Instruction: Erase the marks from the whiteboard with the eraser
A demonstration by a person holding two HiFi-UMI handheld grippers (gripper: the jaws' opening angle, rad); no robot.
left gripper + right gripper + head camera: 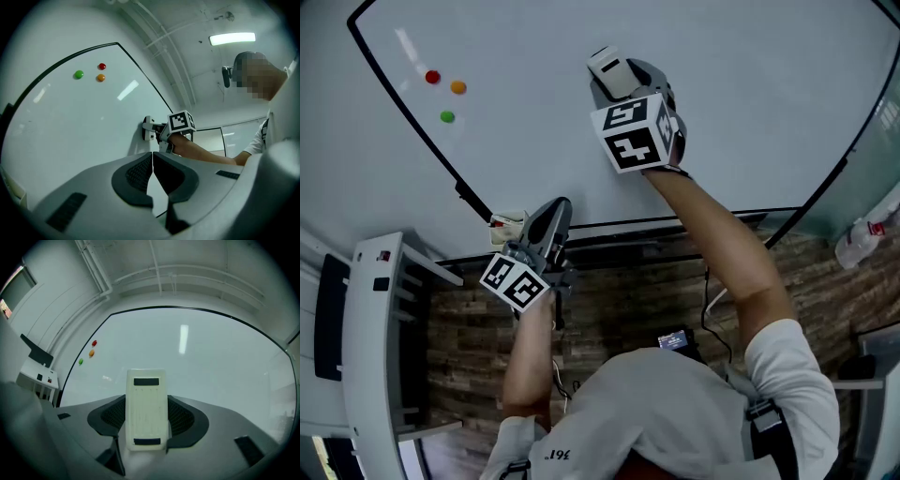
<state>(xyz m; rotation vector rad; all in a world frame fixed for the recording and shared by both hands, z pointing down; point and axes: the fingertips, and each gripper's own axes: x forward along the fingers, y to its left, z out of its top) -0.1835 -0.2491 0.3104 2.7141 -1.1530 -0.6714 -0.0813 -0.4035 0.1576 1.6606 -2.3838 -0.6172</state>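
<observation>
Right gripper (146,420) jaws clamp the eraser (146,399) against the whiteboard (215,362), left gripper (152,161) jaws meet empty; tilted pressure could twist the eraser loose.

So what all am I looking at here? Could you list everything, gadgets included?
whiteboard: one, white with a black frame, on the wall ahead; I see no marks on it.
magnets: three, a red magnet, an orange magnet and a green magnet, clustered near the board's upper left.
eraser: one, cream with two dark strips, up against the board.
shelf unit: one, white, left of the board.
bottle: one, pale, low at the right; too small to be sure.
floor: wood-patterned, brown.
ceiling light: one, a lit strip overhead.
left gripper: grey, jaws together, empty, near the board's bottom edge.
right gripper: grey, clamped on the eraser.
person: one, white shirt.
</observation>
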